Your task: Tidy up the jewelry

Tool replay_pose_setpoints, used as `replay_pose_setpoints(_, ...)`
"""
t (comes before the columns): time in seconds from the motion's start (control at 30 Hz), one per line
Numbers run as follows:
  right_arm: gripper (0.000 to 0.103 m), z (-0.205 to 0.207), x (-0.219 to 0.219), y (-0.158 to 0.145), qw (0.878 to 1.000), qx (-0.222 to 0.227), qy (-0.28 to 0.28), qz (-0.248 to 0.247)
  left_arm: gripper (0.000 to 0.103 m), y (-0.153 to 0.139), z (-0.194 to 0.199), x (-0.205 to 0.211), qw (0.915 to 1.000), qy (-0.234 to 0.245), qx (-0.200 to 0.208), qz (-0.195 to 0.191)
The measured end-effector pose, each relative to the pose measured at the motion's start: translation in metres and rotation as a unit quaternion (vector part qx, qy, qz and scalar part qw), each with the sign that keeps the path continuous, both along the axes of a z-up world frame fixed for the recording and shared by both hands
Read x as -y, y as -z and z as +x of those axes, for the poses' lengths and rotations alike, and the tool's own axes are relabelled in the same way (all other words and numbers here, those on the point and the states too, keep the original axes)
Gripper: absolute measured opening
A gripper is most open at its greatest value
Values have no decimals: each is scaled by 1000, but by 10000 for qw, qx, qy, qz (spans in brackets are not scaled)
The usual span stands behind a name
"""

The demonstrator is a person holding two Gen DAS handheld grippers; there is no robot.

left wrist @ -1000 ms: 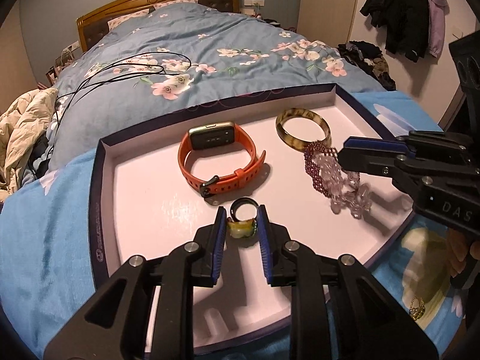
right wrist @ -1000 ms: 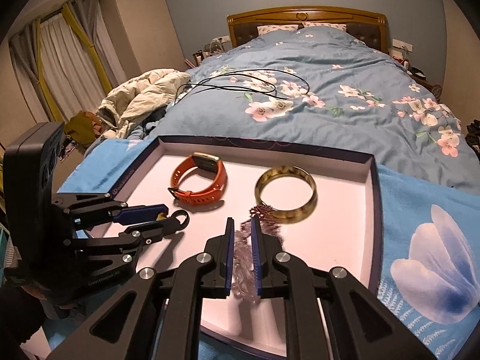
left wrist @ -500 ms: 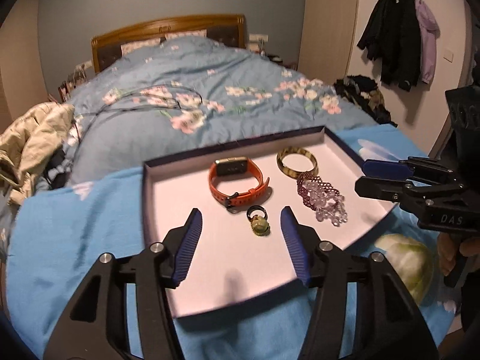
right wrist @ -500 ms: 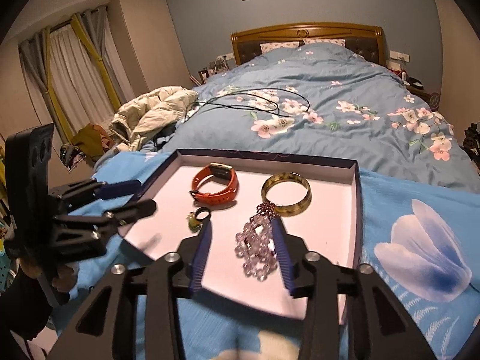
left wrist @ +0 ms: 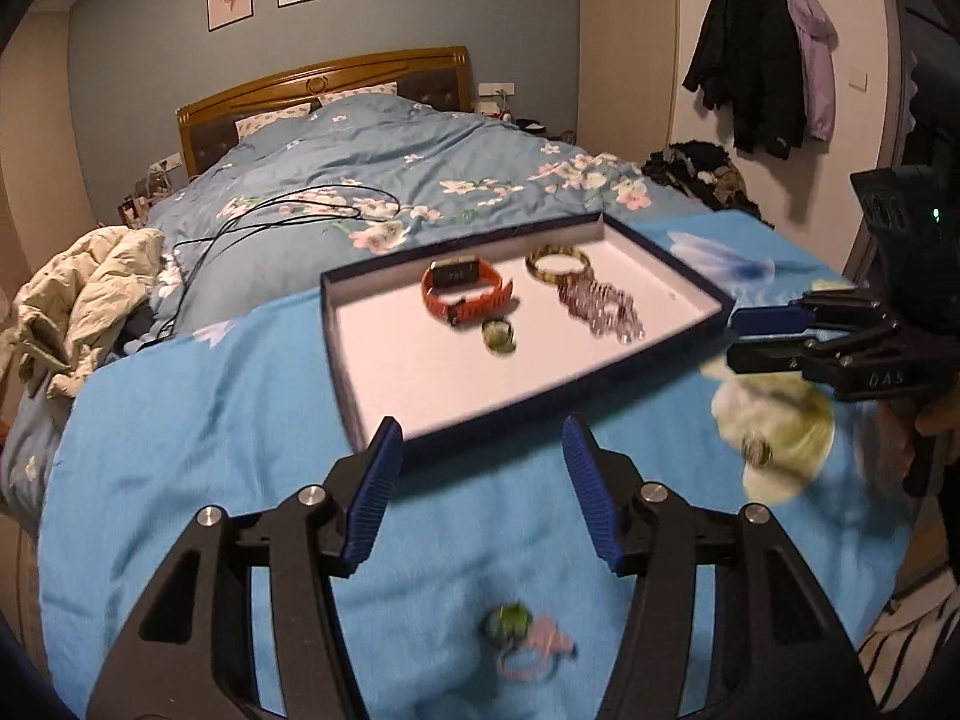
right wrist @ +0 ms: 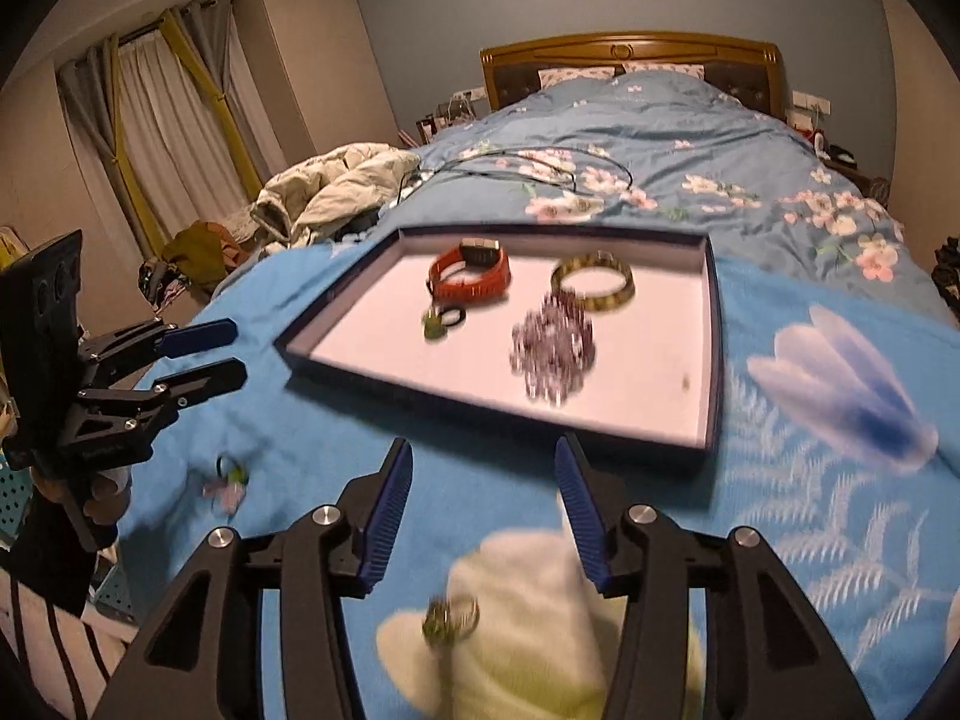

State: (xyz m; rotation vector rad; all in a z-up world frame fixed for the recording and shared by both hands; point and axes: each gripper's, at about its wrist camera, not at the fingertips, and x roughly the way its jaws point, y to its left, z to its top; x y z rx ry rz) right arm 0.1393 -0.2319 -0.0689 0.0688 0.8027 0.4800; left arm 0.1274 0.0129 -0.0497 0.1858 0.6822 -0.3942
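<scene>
Both grippers empty, jaws spread wide, hovering over the blue blanket on the near side of the tray (left wrist: 528, 405).

In the tray already: orange watch (left wrist: 465, 294), amber bangle (left wrist: 558, 264), purple bead bracelet (left wrist: 600, 307), green-stone ring (left wrist: 499, 336). All four sit toward the tray's far half; its near half is bare.

Still outside the tray, both lying on the blanket:
- green and pink piece (left wrist: 522, 639), off the tray's near-left corner. It's directly under and between the left gripper (left wrist: 480, 495) fingers, slightly behind the tips. Blurred, so I can't tell what it is or its long axis.
- small gold ring (right wrist: 450, 615), off the tray's near-right side, on the white flower print. It's under the right gripper (right wrist: 483, 510), a bit left of centre and behind the tips.

Key relation: each loose piece is nearest its own-side gripper, and each lies back from the fingertips, away from the tray. My read: next move is pull back slightly and drop straight down, not reach forward. Left takes green/pink, right takes gold ring. No crossing needed.

Risk: small items on soft fabric, fingers may pinch blanket too.
</scene>
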Motion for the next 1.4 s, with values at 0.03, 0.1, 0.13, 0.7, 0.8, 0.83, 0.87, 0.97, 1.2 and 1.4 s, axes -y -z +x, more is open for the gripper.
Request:
replay_pose_setpoints(0.03, 47, -3, 0, 2, 10000, -34, -2, -14, 55, 2, -6, -1, 10000, 14, -21, 2)
replay_pose_setpoints(0.1, 47, -9, 1, 7, 9999, -112, 8, -38, 55, 5, -17, -4, 10000, 20, -22, 9)
replay_pose_setpoints(0.13, 47, -12, 1, 10, 9999, -153, 15, -51, 56, 7, -24, -6, 10000, 37, -40, -24)
replay_pose_setpoints(0.7, 44, -55, -11, 27, 9986, -308, -132, -407, 58, 39, -65, -9, 9985, 45, -547, 37)
replay_pose_setpoints(0.8, 37, -57, -18, 29, 9980, -299, -200, -516, 58, 42, -64, -10, 9981, 18, -608, 42)
replay_pose_setpoints(0.83, 34, -56, -20, 30, 9980, -303, -207, -521, 58, 44, -64, -10, 9981, 5, -620, 56)
replay_pose_setpoints(0.87, 31, -56, -21, 31, 9979, -315, -219, -522, 58, 44, -64, -10, 9979, 2, -641, 60)
replay_pose_setpoints(0.97, 13, -54, -24, 33, 9974, -322, -228, -600, 58, 47, -64, -10, 9976, -15, -690, 57)
replay_pose_setpoints(1.2, 9, -56, -17, 30, 9984, -284, -215, -439, 58, 52, -64, -11, 9966, 3, -821, -55)
replay_pose_setpoints(1.4, 9, -57, -5, 20, 9996, -210, -100, -183, 58, 54, -66, -9, 9963, 25, -855, -45)
